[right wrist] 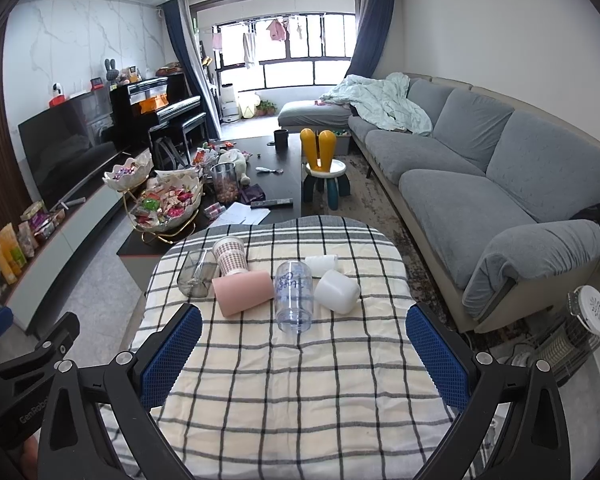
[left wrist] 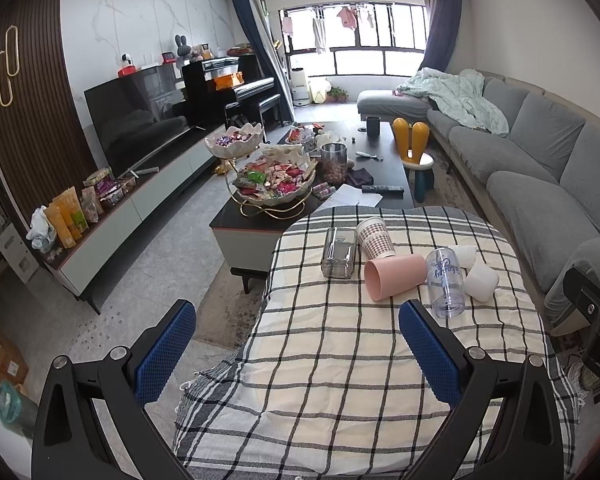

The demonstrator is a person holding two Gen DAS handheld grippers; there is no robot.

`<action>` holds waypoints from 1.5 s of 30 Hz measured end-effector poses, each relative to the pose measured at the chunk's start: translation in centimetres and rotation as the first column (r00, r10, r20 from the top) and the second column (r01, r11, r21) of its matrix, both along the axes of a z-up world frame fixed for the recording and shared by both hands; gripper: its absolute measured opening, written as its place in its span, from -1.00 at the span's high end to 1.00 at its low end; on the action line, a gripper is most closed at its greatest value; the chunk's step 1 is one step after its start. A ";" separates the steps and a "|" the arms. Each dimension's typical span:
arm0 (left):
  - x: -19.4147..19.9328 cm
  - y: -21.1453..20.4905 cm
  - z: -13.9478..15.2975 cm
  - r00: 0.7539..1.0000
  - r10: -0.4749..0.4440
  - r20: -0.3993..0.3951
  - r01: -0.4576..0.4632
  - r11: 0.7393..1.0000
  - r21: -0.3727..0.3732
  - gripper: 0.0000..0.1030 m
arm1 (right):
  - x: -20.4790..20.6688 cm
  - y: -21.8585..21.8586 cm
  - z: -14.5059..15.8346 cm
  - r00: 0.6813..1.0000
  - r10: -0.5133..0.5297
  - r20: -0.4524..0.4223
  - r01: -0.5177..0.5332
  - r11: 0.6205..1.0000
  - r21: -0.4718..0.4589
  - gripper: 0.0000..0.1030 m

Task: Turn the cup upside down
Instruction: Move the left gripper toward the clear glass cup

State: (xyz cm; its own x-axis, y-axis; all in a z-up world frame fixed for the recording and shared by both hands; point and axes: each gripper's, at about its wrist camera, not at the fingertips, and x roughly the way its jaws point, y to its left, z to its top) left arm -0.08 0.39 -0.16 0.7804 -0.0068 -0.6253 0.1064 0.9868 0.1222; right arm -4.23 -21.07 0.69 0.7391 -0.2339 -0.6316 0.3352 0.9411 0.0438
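Observation:
Several cups lie on their sides on a checked cloth table [left wrist: 340,360] [right wrist: 300,380]: a pink cup [left wrist: 394,276] [right wrist: 246,292], a clear printed tumbler [left wrist: 444,282] [right wrist: 294,296], a patterned paper cup [left wrist: 376,237] [right wrist: 230,255], a smoky square glass [left wrist: 339,258] [right wrist: 196,274] and two white cups [left wrist: 481,280] [right wrist: 337,291]. My left gripper [left wrist: 298,356] is open and empty, well short of the cups. My right gripper [right wrist: 304,360] is open and empty, just short of the tumbler.
A dark coffee table [left wrist: 384,168] with snack bowls [left wrist: 276,184] stands beyond the cloth table. A grey sofa [right wrist: 480,184] runs along the right. A TV cabinet [left wrist: 112,220] is on the left. A heater [right wrist: 580,328] stands at the right on the floor.

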 end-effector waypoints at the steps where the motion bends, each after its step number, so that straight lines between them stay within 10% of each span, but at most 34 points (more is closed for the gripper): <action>1: 0.0 0.0 -0.1 1.000 0.001 -0.001 -0.001 1.000 0.000 -1.00 | 0.1 0.0 -0.1 1.000 0.000 0.000 0.000 1.000 0.001 -0.99; 26: 9.9 -0.7 -5.5 0.999 0.031 -0.045 -0.031 0.999 0.007 -1.00 | 9.3 -0.9 -4.0 0.999 -0.010 -0.053 0.010 1.000 -0.006 -0.99; 45: 22.7 -4.3 -14.9 0.988 -0.037 -0.148 0.036 0.999 -0.009 -1.00 | 19.2 -3.2 -10.8 0.989 -0.060 -0.133 0.061 0.998 -0.003 -0.99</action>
